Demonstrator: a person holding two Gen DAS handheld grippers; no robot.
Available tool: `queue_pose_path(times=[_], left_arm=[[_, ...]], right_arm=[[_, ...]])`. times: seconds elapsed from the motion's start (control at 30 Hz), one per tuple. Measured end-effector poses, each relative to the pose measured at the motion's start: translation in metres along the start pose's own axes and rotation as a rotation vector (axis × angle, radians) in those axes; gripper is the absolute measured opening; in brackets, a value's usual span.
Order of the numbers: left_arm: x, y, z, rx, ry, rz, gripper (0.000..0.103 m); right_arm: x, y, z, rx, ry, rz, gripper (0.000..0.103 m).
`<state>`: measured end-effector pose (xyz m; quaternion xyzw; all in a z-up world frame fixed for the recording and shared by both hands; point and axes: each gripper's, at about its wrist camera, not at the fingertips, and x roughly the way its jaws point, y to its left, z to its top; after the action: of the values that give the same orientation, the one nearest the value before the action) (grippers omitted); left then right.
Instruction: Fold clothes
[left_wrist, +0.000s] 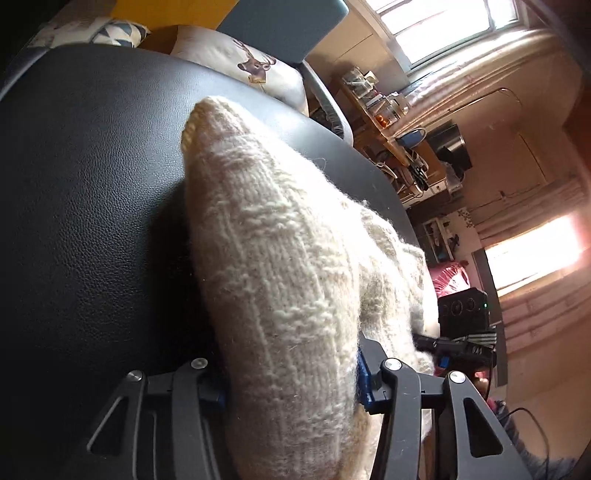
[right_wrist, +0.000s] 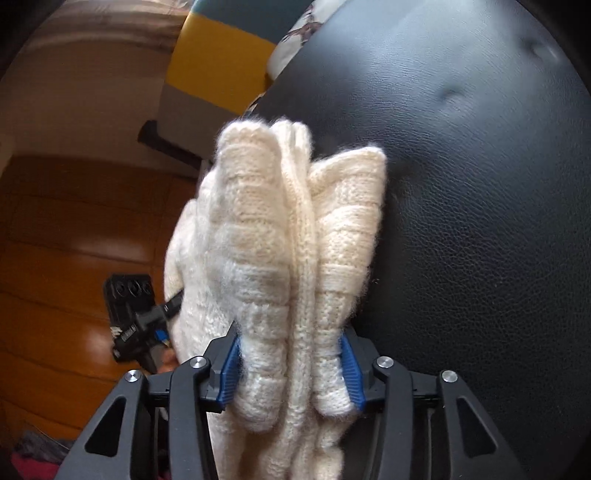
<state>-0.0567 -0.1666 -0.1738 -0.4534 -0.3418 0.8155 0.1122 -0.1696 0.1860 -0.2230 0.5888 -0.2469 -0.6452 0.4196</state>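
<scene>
Knitwear fills both your grips: the cream sweater (left_wrist: 280, 280) is bunched on the black leather seat (left_wrist: 92, 184), your left gripper (left_wrist: 291, 384) clamped on one thick fold, your right gripper (right_wrist: 291, 373) pinching several layers; its far edge seems to hang off the seat

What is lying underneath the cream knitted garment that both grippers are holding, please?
Under the cream knitted garment there is a black leather-like cushion, visible beside it in both wrist views. The part directly beneath the knit is covered, so anything there cannot be seen.
</scene>
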Motion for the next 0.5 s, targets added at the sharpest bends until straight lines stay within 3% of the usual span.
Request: queue_pose_path(times=[0.13, 0.27, 0.33, 0.5], left_arm=[[-0.001, 0.008, 0.0, -0.033, 0.003, -0.004, 0.052], [-0.001, 0.014, 0.0, -0.062, 0.01, -0.022, 0.054], [-0.001, 0.014, 0.0, -0.066, 0.007, -0.022, 0.055], [-0.005, 0.004, -0.005, -0.02, -0.033, 0.021, 0.053]], right_arm=[[-0.003, 0.001, -0.004, 0.016, -0.056, -0.021, 0.051], [-0.003, -0.007, -0.001, 0.079, -0.034, 0.009, 0.048], [-0.001, -0.005, 0.001, 0.104, -0.02, -0.031, 0.039], [0.0, 0.026, -0.005, -0.01, -0.045, -0.183, 0.033]])
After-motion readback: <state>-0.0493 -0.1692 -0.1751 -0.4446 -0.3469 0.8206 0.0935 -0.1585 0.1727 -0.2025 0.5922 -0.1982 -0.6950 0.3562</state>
